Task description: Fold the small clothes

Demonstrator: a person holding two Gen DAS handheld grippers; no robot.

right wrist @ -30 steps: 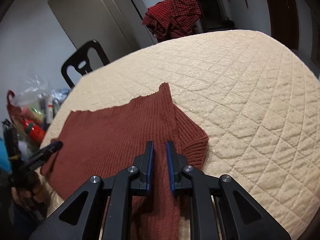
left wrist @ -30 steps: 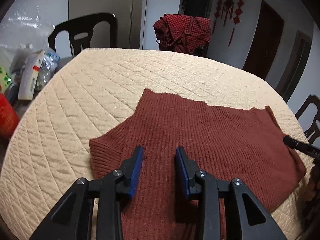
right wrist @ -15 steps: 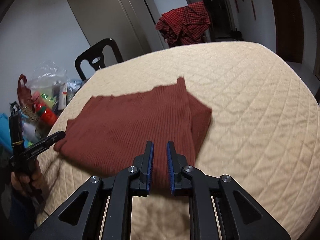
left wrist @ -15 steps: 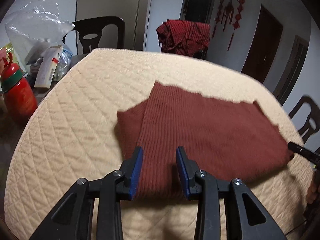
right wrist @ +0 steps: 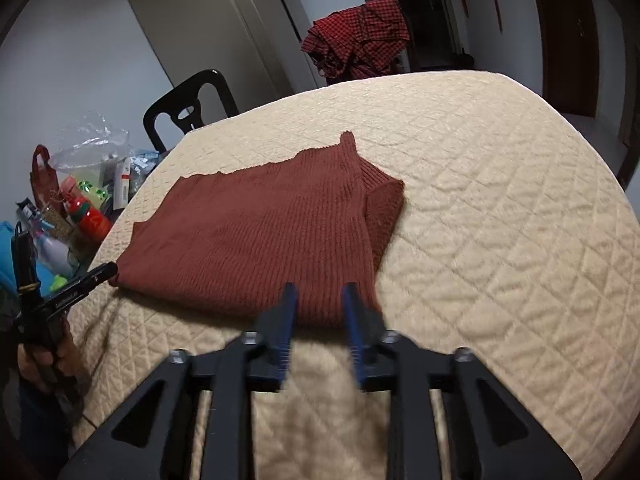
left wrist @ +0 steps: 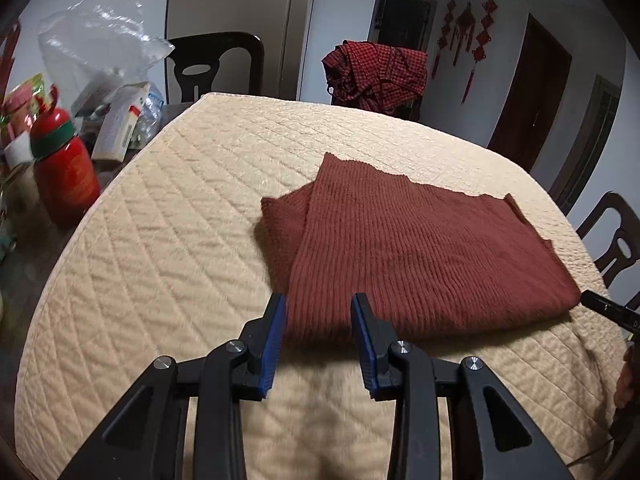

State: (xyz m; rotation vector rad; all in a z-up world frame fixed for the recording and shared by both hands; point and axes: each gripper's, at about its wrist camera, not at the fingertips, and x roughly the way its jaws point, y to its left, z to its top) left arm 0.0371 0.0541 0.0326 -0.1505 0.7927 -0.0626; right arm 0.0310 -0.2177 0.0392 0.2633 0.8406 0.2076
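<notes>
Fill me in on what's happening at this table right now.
A person holding a gripper in each hand is folding a rust-brown knitted sweater on a quilted beige table cover. The sweater lies folded flat, one sleeve tucked under at its side. The left gripper and the right gripper sit at its near edge. The left jaws stand open and the right jaws have just been opening; no cloth is pinched in either.
</notes>
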